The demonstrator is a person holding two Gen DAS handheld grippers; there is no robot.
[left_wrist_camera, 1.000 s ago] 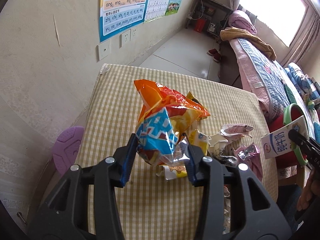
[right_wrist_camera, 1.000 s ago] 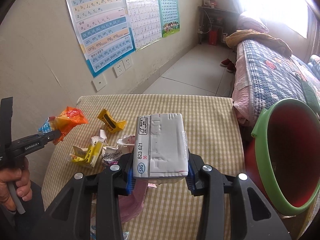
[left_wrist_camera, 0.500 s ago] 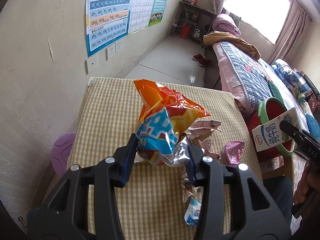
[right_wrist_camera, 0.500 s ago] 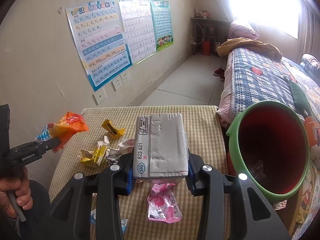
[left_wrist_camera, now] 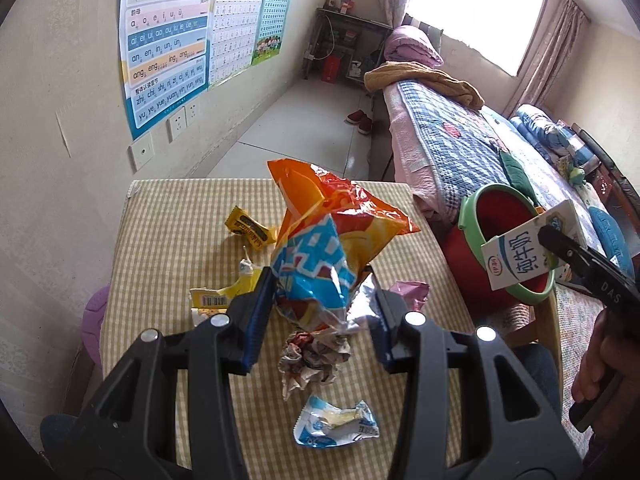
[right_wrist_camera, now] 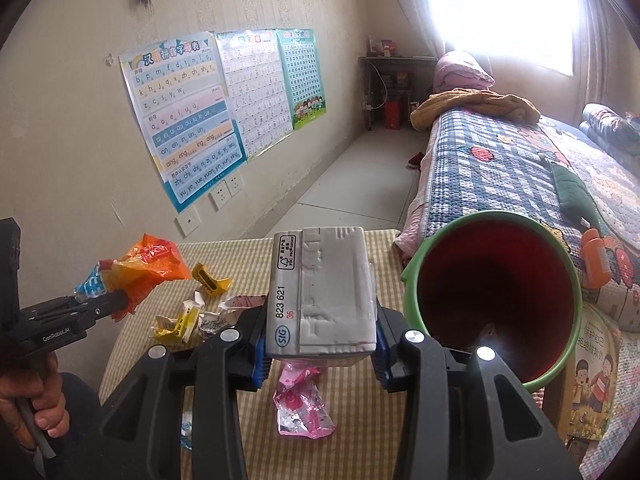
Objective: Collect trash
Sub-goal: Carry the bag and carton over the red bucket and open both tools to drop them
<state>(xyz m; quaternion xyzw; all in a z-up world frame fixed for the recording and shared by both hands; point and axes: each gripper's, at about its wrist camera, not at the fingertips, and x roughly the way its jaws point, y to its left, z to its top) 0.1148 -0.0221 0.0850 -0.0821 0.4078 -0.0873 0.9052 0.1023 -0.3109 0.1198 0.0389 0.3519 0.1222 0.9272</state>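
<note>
Over checked table (left_wrist_camera: 168, 240), snack bag (left_wrist_camera: 320, 248) clamped between left hand-held gripper (left_wrist_camera: 322, 312) pads

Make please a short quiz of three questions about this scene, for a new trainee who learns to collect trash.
1. True or false: the left gripper is empty.
2. What does the right gripper hold? A) milk carton B) pink wrapper C) yellow wrapper
3. Fill in: the red bucket has a ____ rim.

Key
1. False: it grips the orange snack bag.
2. A
3. green
</note>
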